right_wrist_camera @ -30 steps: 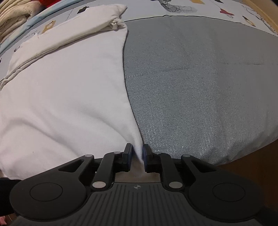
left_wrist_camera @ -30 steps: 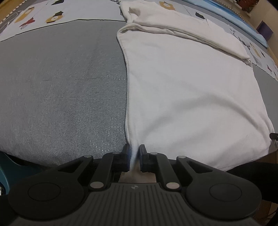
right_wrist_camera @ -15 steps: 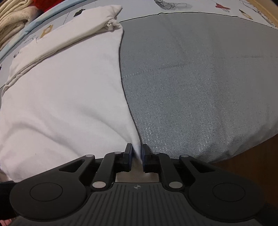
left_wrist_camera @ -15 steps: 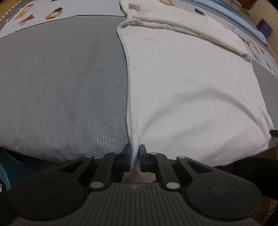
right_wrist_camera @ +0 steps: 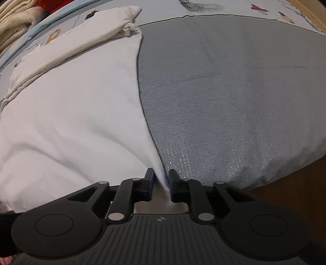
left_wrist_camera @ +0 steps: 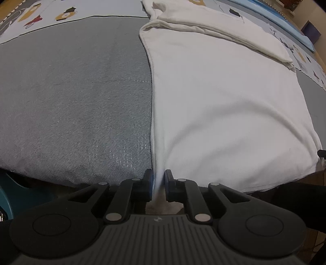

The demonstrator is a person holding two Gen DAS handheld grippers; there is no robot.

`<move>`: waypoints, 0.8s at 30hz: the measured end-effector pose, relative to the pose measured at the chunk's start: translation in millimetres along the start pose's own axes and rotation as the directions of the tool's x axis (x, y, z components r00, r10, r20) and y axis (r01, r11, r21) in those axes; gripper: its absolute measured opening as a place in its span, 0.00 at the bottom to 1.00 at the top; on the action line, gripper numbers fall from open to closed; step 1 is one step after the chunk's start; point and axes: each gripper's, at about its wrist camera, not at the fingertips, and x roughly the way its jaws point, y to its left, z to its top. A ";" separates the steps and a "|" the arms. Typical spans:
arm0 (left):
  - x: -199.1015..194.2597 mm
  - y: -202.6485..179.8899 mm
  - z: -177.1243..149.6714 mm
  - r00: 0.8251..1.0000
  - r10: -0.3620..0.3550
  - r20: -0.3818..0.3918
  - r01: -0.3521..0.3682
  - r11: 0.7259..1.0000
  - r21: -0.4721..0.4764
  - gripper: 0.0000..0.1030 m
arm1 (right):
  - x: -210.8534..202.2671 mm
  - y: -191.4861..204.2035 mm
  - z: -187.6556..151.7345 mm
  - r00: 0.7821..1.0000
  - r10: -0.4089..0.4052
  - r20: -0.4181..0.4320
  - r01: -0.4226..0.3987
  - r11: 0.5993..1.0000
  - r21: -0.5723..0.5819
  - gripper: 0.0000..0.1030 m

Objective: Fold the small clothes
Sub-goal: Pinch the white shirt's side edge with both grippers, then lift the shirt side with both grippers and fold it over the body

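— Just changed, starting on the left?

— A loosening at the left gripper (left_wrist_camera: 158, 179): jaws just opened a touch wider, with a thin blurred strand of the soft white knit garment (left_wrist_camera: 224, 112) threaded between them. Cannot tell whether pinched or merely flanked.

— And across to the right?

— Same again at the right gripper (right_wrist_camera: 161, 181), only more so: jaws just opened further and plainly apart now. Garment's other near corner drawn to a point in the gap, lying against one pad only, with bare space beside the other. Not clamped.

— Meaning what for the fold?

— Probably a release. Looks like the near hem pulled taut and square, then let go, so likely the end of a straightening step, with the main fold not yet made. Worth checking that both corners drop flat, not bunched.

— Where exactly, the garment?

— Spread flat on the grey, finely woven bed cover (left_wrist_camera: 71, 102), near edge hanging just over the rounded front of the bed. Far end already doubled back into a thick, rumpled band (left_wrist_camera: 224, 30).

— Textures?

— Garment matte, limp and slightly fuzzy, with shallow diagonal creases fanning from each held corner. Cover tighter and faintly glinting, padded underneath. Beyond it, a pale cartoon-printed sheet (left_wrist_camera: 61, 12); far left in the right wrist view, a ribbed cream blanket heap (right_wrist_camera: 14, 26).
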 end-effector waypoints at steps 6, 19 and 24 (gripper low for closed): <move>1.9 -5.4 -1.1 1.000 0.016 0.001 -0.017 1.000 0.021 0.13 | -0.8 12.3 -5.1 0.999 -0.037 0.007 0.038 0.998 -0.048 0.29; -89.1 -15.0 4.8 0.976 -0.064 0.209 0.027 0.984 0.174 0.05 | -67.1 4.7 11.2 0.961 0.145 0.234 -0.149 0.989 0.001 0.04; -155.0 -7.3 -2.7 0.948 -0.150 0.281 0.087 0.971 0.224 0.04 | -121.7 -3.0 7.2 0.912 0.222 0.345 -0.236 0.972 -0.002 0.03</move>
